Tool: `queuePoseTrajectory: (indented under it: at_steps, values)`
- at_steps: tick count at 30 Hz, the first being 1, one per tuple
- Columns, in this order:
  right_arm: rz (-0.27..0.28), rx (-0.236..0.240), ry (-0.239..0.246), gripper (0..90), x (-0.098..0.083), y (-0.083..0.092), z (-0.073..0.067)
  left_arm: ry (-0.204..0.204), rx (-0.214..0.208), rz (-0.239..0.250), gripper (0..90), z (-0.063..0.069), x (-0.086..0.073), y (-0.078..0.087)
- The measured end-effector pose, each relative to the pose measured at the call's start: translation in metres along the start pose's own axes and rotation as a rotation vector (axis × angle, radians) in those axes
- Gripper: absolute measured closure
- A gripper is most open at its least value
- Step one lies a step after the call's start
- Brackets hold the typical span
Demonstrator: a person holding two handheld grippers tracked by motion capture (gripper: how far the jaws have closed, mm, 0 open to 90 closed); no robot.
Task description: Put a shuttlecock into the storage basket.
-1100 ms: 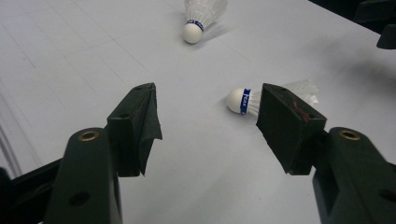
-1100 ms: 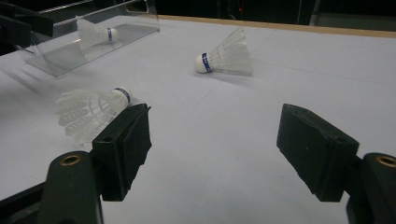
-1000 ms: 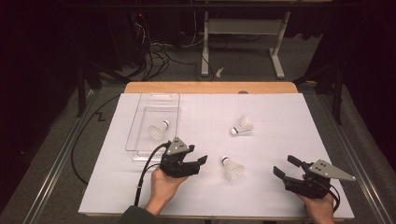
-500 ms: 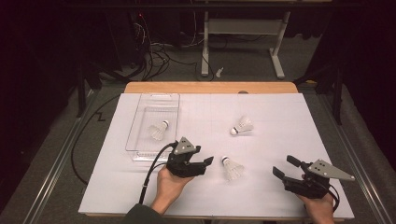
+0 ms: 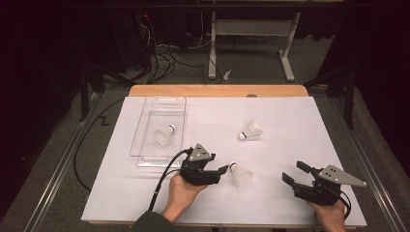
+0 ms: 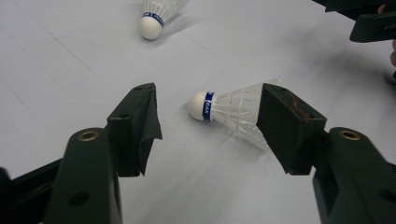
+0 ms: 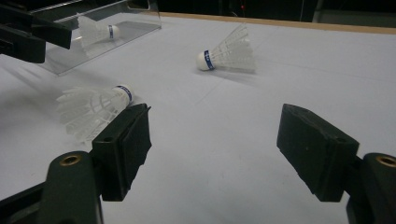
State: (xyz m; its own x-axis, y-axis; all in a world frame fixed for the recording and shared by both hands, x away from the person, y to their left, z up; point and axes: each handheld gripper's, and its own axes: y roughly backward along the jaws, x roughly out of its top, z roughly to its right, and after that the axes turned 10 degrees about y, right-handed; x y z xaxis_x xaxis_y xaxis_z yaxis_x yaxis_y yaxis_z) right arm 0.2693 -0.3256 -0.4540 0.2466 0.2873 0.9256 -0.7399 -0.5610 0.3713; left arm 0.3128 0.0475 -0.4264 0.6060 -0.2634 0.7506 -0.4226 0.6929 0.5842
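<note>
one shuttlecock [image 5: 163, 136] in the tray [image 5: 145, 159] at left; two shuttlecocks [image 5: 240, 174] on the table [image 5: 300, 125].

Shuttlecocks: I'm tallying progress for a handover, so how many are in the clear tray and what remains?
Done: one shuttlecock lies in the clear tray. In hand: the left gripper is open beside the near shuttlecock; in the left gripper view it lies between the jaws, not gripped. Left: that one and the far shuttlecock on the white table cover. The right gripper is open, holding nothing.

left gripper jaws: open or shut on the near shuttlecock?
Open. The left gripper has its jaws spread either side of the shuttlecock, which lies on its side on the table, unpinched.
</note>
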Motion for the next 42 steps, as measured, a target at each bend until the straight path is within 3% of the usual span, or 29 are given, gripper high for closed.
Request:
queuePoseTrajectory:
  at_steps: [11, 21, 26, 30, 35, 39, 42]
  values:
    - [0.001, 0.000, 0.000, 26.3, 0.000, 0.001, 0.000, -0.004, -0.024, -0.015, 38.4, 0.007, 0.001, -0.006]
    - [-0.005, -0.011, -0.006, 26.6, 0.000, 0.001, 0.001, -0.033, -0.038, -0.029, 36.9, 0.016, 0.003, -0.009]
    - [-0.003, -0.011, -0.005, 26.6, 0.000, 0.001, 0.000, -0.023, -0.057, -0.040, 36.3, 0.018, 0.004, -0.007]
    - [-0.004, -0.011, -0.006, 26.6, 0.000, 0.001, 0.000, 0.009, -0.087, -0.068, 36.2, 0.020, 0.006, -0.007]
    - [-0.004, -0.011, -0.007, 26.6, 0.000, 0.001, 0.000, 0.014, -0.076, -0.101, 36.2, 0.023, 0.008, -0.010]
    - [-0.004, -0.011, -0.006, 26.6, 0.000, 0.001, 0.000, -0.037, -0.023, -0.136, 37.6, 0.029, 0.008, -0.013]
    - [-0.006, -0.012, 0.000, 26.7, 0.000, 0.001, 0.000, -0.035, -0.021, -0.166, 37.9, 0.031, 0.009, -0.017]
